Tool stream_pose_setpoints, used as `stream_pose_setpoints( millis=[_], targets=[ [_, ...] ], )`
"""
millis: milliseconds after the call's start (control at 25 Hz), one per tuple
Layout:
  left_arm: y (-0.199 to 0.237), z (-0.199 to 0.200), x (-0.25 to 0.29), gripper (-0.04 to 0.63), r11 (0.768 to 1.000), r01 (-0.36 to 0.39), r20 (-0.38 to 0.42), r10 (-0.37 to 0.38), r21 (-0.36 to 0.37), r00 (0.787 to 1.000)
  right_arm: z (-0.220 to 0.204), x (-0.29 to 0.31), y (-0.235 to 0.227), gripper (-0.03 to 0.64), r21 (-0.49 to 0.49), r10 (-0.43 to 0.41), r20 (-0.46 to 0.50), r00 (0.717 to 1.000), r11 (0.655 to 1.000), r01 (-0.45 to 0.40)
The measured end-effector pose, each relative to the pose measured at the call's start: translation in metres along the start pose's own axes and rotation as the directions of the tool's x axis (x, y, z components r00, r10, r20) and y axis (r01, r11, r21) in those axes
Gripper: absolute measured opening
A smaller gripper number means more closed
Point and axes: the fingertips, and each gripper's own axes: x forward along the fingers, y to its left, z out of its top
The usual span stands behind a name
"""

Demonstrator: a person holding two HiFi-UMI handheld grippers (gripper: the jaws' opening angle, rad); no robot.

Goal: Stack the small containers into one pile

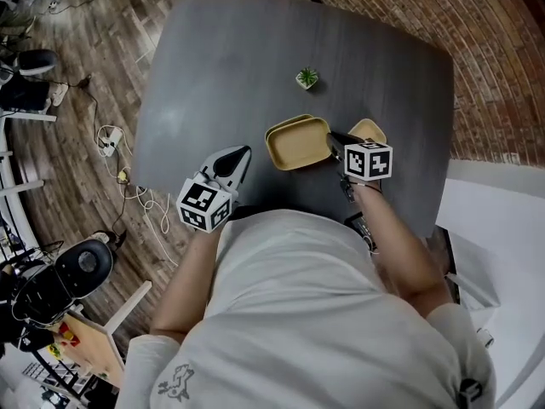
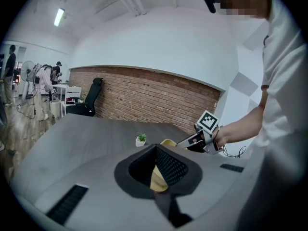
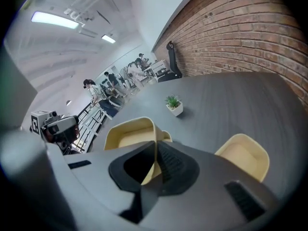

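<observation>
A tan open container [image 1: 296, 143] sits mid-table, and my right gripper [image 1: 332, 141] is shut on its right rim. In the right gripper view the thin wall [image 3: 153, 154] is pinched between the pads, with the container's hollow [image 3: 129, 134] to the left. A second rim edge shows just beyond it. Another tan container [image 1: 368, 129] stands on the table to the right, half hidden by the gripper's marker cube, and shows again as [image 3: 244, 156]. My left gripper [image 1: 244, 152] is shut and holds nothing. It points at the container's left side from a short gap away, [image 2: 156, 150].
A small potted plant [image 1: 307, 78] stands behind the containers on the grey table [image 1: 221, 75]. The table's right edge [image 1: 443, 169] lies close to the second container. Cables and a black chair [image 1: 81, 262] are on the wooden floor at left.
</observation>
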Motion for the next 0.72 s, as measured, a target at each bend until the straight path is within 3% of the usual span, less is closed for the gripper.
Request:
stream_pose_setpoints(
  millis=[720],
  targets=[
    [0.036, -0.021, 0.03, 0.011, 0.995, -0.016, -0.052, 0.011, -0.098, 0.999, -0.008, 0.05, -0.018, 0.021, -0.003, 0.024, -0.172, 0.985, 1.0, -0.025]
  ],
)
